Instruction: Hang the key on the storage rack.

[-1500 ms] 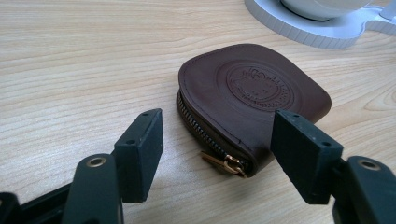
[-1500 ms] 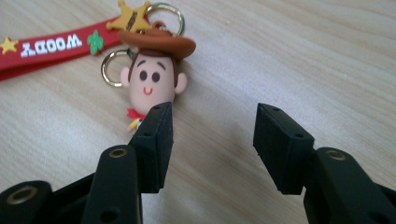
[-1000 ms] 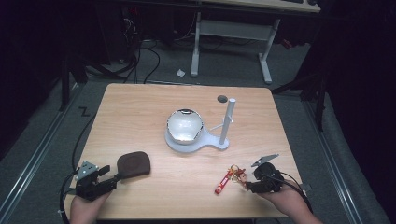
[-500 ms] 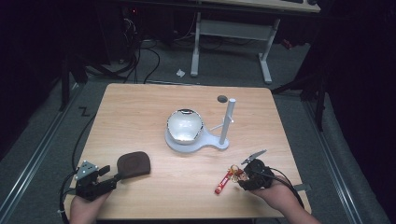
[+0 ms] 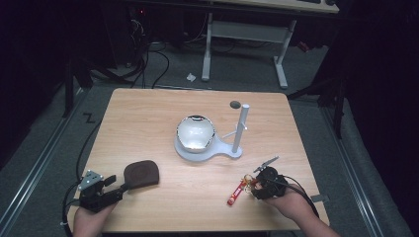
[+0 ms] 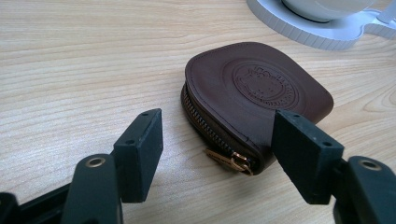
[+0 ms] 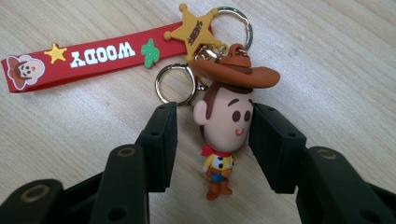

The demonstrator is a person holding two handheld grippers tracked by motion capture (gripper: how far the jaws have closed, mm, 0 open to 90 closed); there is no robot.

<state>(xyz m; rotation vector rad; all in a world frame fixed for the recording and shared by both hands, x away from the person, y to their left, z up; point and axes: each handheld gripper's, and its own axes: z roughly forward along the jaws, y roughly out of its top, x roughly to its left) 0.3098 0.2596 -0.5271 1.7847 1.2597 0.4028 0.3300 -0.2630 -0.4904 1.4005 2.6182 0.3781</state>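
Observation:
A brown zipped coin pouch lies at the front left of the wooden table. My left gripper is open just before the pouch's zipper end, with the right jaw overlapping its corner. A Woody keychain with a red strap and metal rings lies at the front right. My right gripper is open, its jaws on either side of the figure's head. The right jaw is at the cheek and the left jaw a little off the ear.
A white stand base at the table's middle carries a shiny round bowl and an upright white post. A small dark disc lies behind the post. Beyond the table are desk legs and cables on the floor.
My right gripper has moved left and come down over the keychain figure. The left gripper and the pouch have stayed where they were.

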